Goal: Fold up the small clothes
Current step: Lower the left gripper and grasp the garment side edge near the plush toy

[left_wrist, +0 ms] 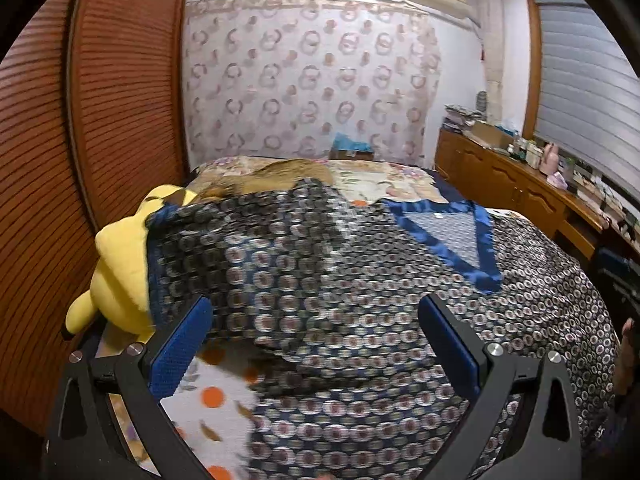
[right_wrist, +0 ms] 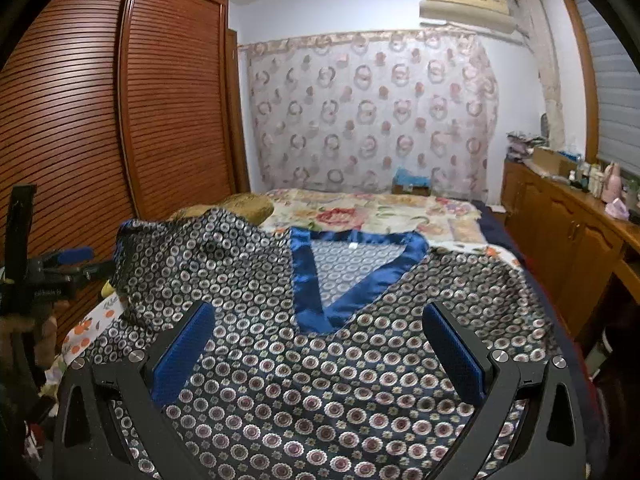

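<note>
Bed (right_wrist: 496, 216) runs away from the cameras toward the curtained wall. Floral quilt (right_wrist: 360, 210) covers its far half; a white sheet with orange dots (left_wrist: 216, 400) shows at the near left. Patterned top (right_wrist: 320, 380) with blue V-neck trim lies spread over the near half, left side bunched up. Yellow plush (left_wrist: 120, 272) at the left edge, touching the top. Brownish pillow (right_wrist: 240, 204) behind it.

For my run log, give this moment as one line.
stage: fold under way | dark circle-patterned satin top with blue V-neck trim: left sleeve folded inward on bed | left gripper: open, empty | right gripper: open, empty
</note>
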`<state>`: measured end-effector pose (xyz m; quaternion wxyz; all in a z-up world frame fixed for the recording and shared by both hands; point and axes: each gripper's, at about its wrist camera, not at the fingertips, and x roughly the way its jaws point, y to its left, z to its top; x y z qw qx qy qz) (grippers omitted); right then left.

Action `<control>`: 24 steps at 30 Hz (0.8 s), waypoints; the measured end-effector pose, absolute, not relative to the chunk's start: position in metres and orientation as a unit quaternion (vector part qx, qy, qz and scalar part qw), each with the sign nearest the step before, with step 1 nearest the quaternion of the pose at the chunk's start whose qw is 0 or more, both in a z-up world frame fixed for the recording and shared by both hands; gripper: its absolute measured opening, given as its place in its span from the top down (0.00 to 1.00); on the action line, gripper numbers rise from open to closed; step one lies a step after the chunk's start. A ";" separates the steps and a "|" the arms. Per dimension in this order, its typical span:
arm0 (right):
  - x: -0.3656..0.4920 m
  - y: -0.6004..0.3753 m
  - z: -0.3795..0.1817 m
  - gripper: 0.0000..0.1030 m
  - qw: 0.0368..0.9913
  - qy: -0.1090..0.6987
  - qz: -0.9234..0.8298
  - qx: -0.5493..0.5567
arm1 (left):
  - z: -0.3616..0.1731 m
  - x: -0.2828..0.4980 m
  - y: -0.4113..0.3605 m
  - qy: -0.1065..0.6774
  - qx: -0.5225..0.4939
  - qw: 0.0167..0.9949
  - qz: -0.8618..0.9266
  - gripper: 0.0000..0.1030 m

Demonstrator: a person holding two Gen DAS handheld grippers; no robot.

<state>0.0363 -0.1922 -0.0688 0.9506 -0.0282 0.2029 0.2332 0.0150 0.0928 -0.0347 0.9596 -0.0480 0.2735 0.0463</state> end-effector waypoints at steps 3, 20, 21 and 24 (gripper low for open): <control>0.045 -0.189 -0.074 0.00 0.945 0.218 0.243 -0.029 | -0.038 0.018 0.110 0.278 -0.048 0.958 0.053 0.00; 0.125 -0.150 -0.079 0.00 0.921 0.274 0.269 -0.062 | -0.045 0.090 0.208 0.314 -0.061 0.941 0.109 0.18; 0.129 -0.147 -0.080 0.00 0.920 0.278 0.270 -0.064 | -0.045 0.094 0.212 0.315 -0.064 0.940 0.114 0.18; 0.143 -0.140 -0.081 0.00 0.915 0.289 0.275 -0.066 | -0.043 0.099 0.221 0.311 -0.068 0.941 0.117 0.18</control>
